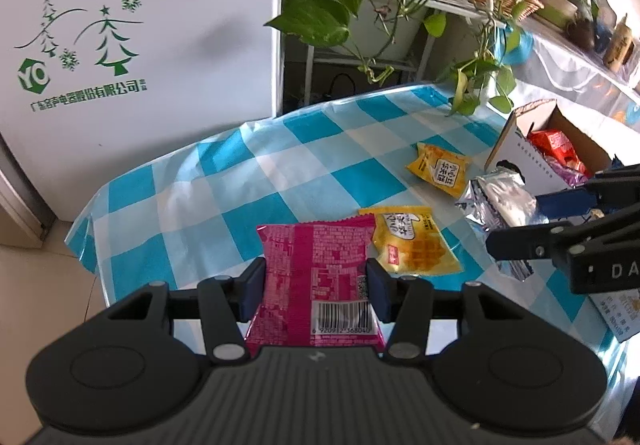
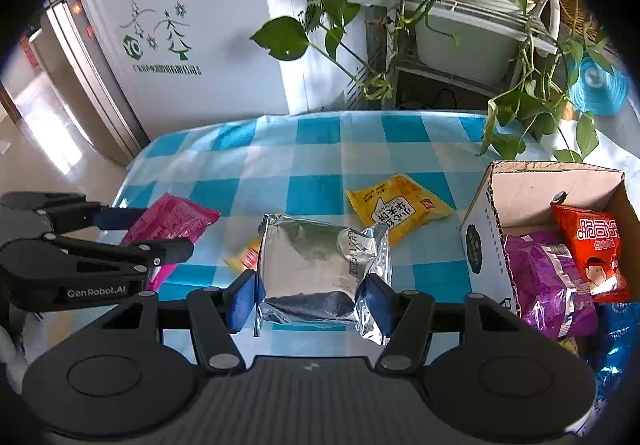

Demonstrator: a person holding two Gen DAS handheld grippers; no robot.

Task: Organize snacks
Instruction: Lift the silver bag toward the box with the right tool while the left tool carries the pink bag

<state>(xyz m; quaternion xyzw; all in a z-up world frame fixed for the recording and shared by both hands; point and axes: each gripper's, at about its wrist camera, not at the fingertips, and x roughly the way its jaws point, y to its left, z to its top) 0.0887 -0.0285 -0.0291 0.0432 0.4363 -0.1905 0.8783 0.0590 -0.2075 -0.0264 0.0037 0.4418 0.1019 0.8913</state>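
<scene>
My left gripper (image 1: 316, 287) is shut on a pink snack packet (image 1: 316, 269), held above the blue checked tablecloth (image 1: 224, 185); the packet also shows in the right wrist view (image 2: 172, 221). My right gripper (image 2: 310, 295) is shut on a silver foil packet (image 2: 316, 265), which also shows in the left wrist view (image 1: 496, 201). Two yellow snack packets lie on the table, one near (image 1: 412, 241) and one farther (image 1: 438, 169); the farther one shows in the right wrist view (image 2: 396, 205). An open cardboard box (image 2: 484, 229) at the right holds a red packet (image 2: 592, 249) and a purple packet (image 2: 548, 285).
A white fridge (image 1: 132, 25) with green tree logo stands behind the table's left side. Trailing green plants (image 1: 332, 1) on a white rack hang over the table's far edge. A blue object (image 2: 600, 85) sits at the far right. Tiled floor lies to the left.
</scene>
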